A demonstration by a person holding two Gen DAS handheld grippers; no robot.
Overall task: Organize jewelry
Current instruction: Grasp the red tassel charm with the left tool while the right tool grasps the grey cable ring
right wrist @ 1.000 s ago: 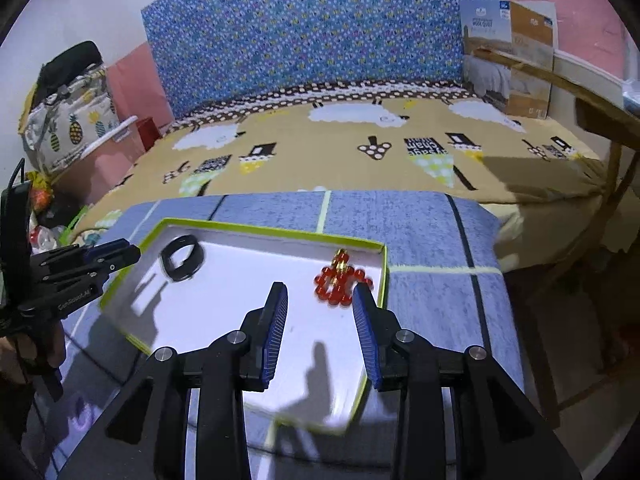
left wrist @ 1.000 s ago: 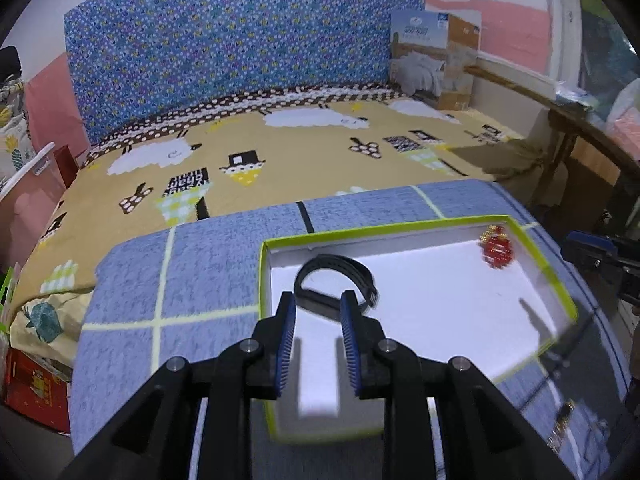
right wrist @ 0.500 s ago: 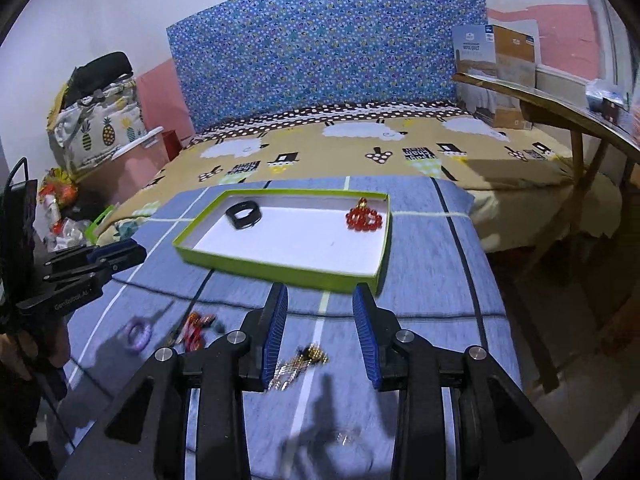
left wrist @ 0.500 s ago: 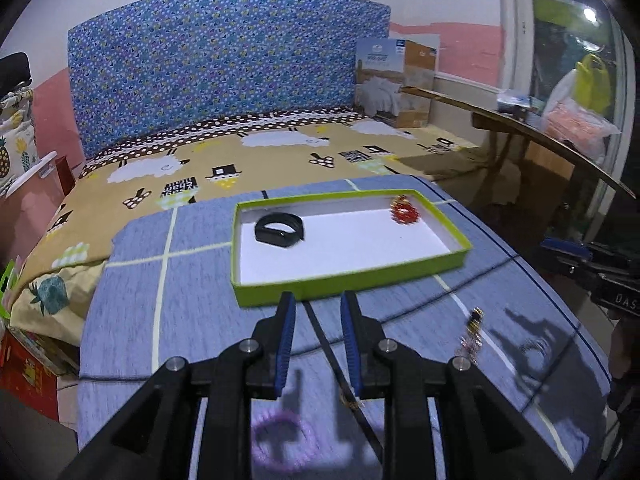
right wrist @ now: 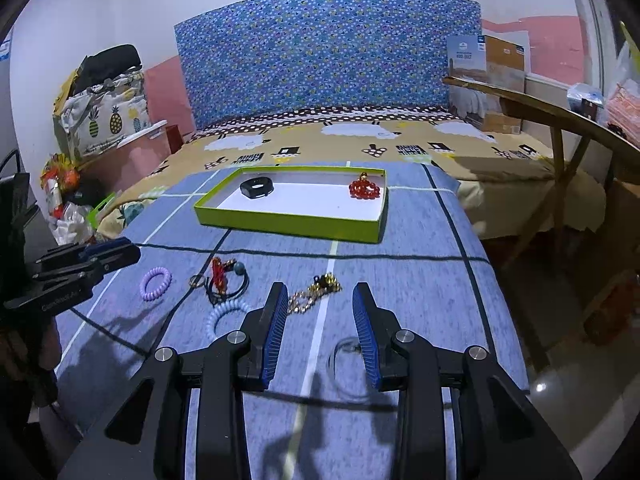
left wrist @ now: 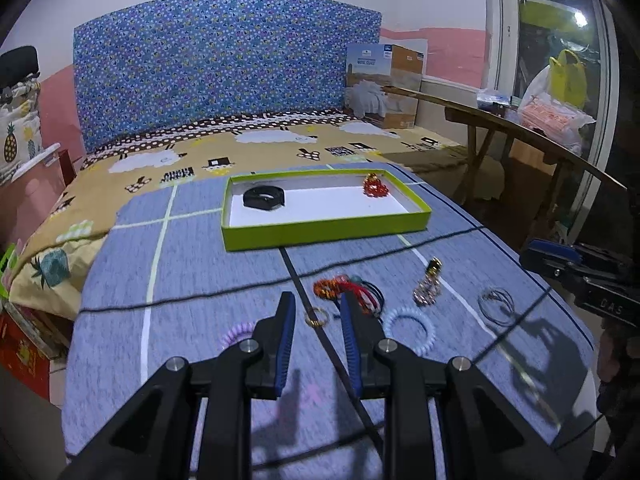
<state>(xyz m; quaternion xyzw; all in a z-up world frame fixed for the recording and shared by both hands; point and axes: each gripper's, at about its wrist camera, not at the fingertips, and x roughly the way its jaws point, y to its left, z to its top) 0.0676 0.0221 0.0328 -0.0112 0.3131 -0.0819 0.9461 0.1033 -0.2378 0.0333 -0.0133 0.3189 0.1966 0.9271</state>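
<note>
A green-rimmed tray (left wrist: 324, 231) (right wrist: 288, 225) on the blue cloth holds a black band (left wrist: 264, 199) (right wrist: 257, 188) and a red bead bracelet (left wrist: 375, 189) (right wrist: 364, 189). Loose jewelry lies nearer: a red and black bundle (left wrist: 348, 290) (right wrist: 224, 278), a small gold ring (left wrist: 316, 316), a pale blue coil tie (left wrist: 409, 324) (right wrist: 224, 314), a purple coil tie (right wrist: 156, 282), a gold chain (left wrist: 429, 287) (right wrist: 314, 294) and a thin clear bangle (left wrist: 496, 304) (right wrist: 346, 356). My left gripper (left wrist: 318, 306) is open and empty above the gold ring. My right gripper (right wrist: 320, 300) is open and empty near the gold chain.
The blue cloth table (right wrist: 420, 280) stands against a bed with a sheep-print cover (left wrist: 280, 148). A wooden bench (left wrist: 520, 136) stands at the right. Boxes and bags (right wrist: 104, 116) are piled at the left.
Both grippers have pulled back from the tray toward the near edge of the table. The loose jewelry has come into view in front of them. The right gripper's fingers stand wider apart.
</note>
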